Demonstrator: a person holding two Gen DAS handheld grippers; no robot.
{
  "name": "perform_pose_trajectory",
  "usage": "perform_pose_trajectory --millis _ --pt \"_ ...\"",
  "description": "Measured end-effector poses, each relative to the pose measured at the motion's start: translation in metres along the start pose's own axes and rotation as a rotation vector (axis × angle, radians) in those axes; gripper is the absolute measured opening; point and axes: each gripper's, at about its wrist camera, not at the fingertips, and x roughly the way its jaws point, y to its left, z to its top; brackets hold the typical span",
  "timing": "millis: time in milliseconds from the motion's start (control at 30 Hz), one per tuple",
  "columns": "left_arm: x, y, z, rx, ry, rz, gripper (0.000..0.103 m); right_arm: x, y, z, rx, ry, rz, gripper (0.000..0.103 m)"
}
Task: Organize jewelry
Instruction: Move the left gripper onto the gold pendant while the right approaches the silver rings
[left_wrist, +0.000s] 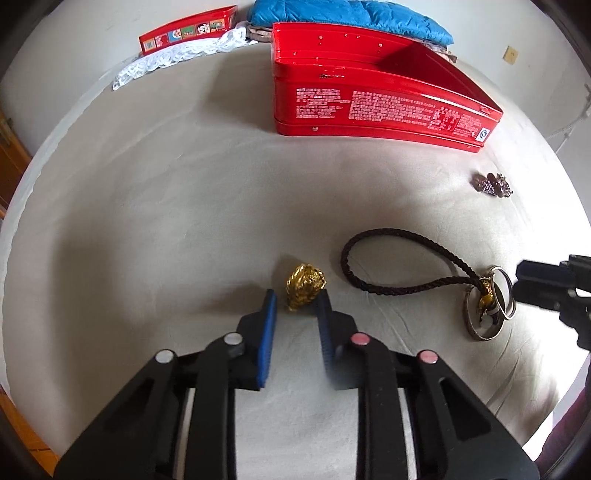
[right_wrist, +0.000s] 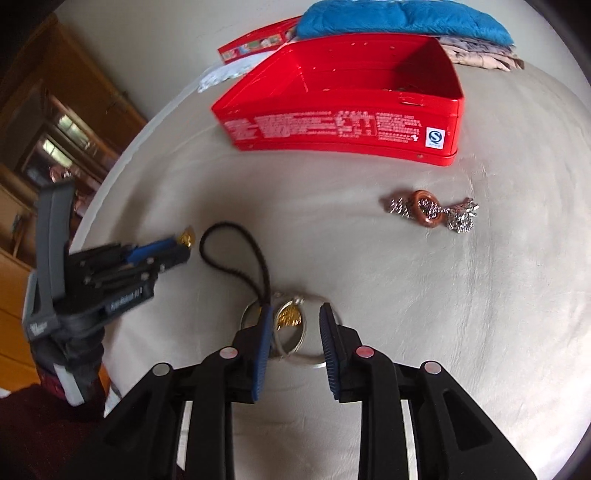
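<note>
A gold ornament (left_wrist: 306, 286) lies on the pale cloth between my left gripper's (left_wrist: 297, 302) open blue-padded fingertips; it also shows in the right wrist view (right_wrist: 185, 235). A dark braided cord (left_wrist: 391, 258) with silver rings and a gold charm (left_wrist: 489, 301) lies to the right. My right gripper (right_wrist: 295, 317) is open around those rings (right_wrist: 291, 326), with the cord (right_wrist: 236, 258) trailing away. A sparkly brooch with a copper ring (right_wrist: 428, 208) lies farther off, also seen in the left wrist view (left_wrist: 493, 184). An open red tin (left_wrist: 369, 85) (right_wrist: 343, 92) stands at the back.
The tin's red lid (left_wrist: 188, 29) and white lace (left_wrist: 177, 55) lie at the back left. Blue folded bedding (right_wrist: 402, 18) sits behind the tin. Wooden furniture (right_wrist: 55, 122) stands left of the bed's edge.
</note>
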Motion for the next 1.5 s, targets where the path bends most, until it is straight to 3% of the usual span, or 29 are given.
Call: perform_pose_trajectory --millis 67,333,433,533,733,833,1267,1300,1333,1400,1500 --pt "0.000 0.001 0.000 0.002 0.002 -0.007 0.018 0.000 -0.002 -0.003 0.003 0.009 -0.032 0.049" --pt "0.001 0.002 0.001 0.006 -0.002 -0.012 0.018 0.014 -0.006 -0.010 0.007 0.065 -0.041 0.060" --pt "0.001 0.002 0.001 0.007 -0.002 -0.014 0.019 0.016 -0.003 -0.008 -0.006 0.057 -0.053 0.060" --pt "0.001 0.003 0.001 0.003 -0.001 -0.020 0.019 0.018 0.004 -0.010 -0.056 0.049 -0.107 0.046" --pt "0.000 0.004 0.001 0.004 -0.005 -0.024 0.017 0.014 0.003 -0.012 -0.057 0.030 -0.105 0.045" --pt "-0.001 0.008 0.001 -0.010 -0.010 -0.048 0.005 0.003 -0.004 -0.012 -0.037 -0.003 -0.113 0.045" --pt "-0.023 0.022 0.004 -0.031 -0.077 -0.072 0.005 -0.007 -0.026 -0.010 0.019 -0.039 -0.146 0.045" --pt "-0.025 0.023 0.007 -0.028 -0.078 -0.065 0.007 -0.007 -0.028 -0.009 0.025 -0.039 -0.141 0.045" --pt "-0.025 0.024 0.010 -0.021 -0.067 -0.060 0.014 -0.007 -0.030 -0.009 0.030 -0.039 -0.138 0.045" --pt "-0.026 0.024 0.014 -0.021 -0.059 -0.064 0.047 -0.007 -0.031 -0.008 0.031 -0.039 -0.132 0.045" --pt "-0.023 0.012 0.017 0.028 -0.060 -0.033 0.049 -0.005 -0.031 -0.006 0.034 -0.038 -0.123 0.045"
